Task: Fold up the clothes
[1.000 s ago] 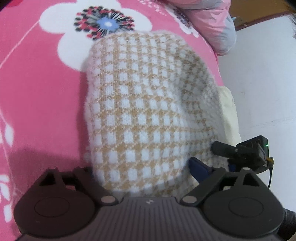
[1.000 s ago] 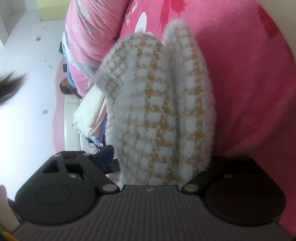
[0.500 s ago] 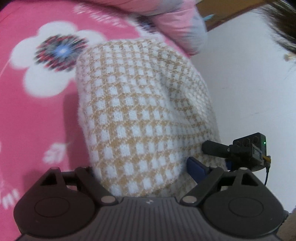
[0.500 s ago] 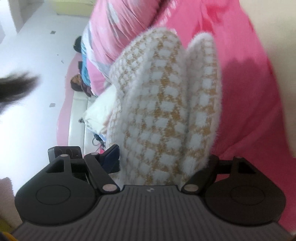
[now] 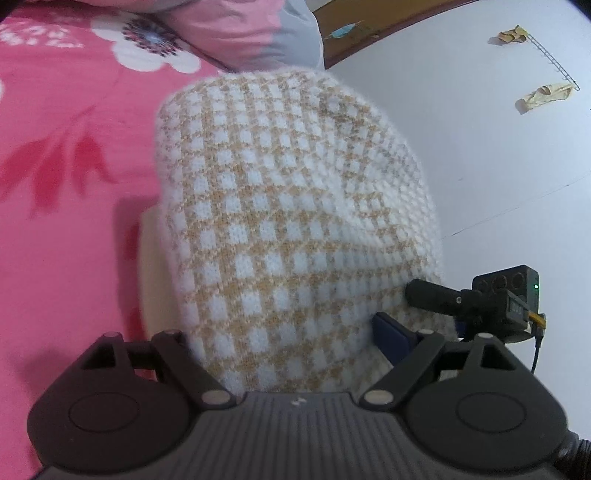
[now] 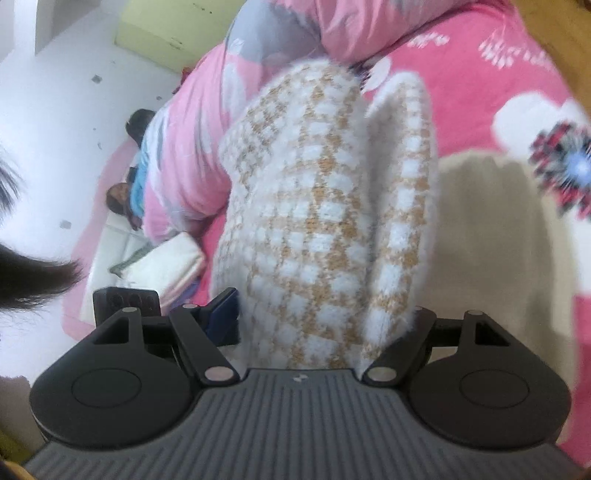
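Your left gripper [image 5: 295, 332] has the fuzzy tan-and-white checked sweater [image 5: 291, 206] bunched between its jaws, which stand wide with the thick knit filling the gap; the blue pad on the right side presses into the fabric, so it is clamped on the sweater. In that view the sweater rises ahead of you over the pink flowered bedspread [image 5: 55, 184], with a pink quilt [image 5: 251, 33] heaped beyond it and the white floor [image 5: 480, 147] off to the right. The other gripper's black body shows at the sweater's right edge.

Your right gripper [image 6: 325, 321] also grips the sweater [image 6: 317, 206], folded into two thick lobes that pack the space between the jaws. Left of it you see folded pale clothes [image 6: 166, 266] by the bed edge; right of it a cream garment [image 6: 491, 236] lies on the bedspread [image 6: 480, 85].
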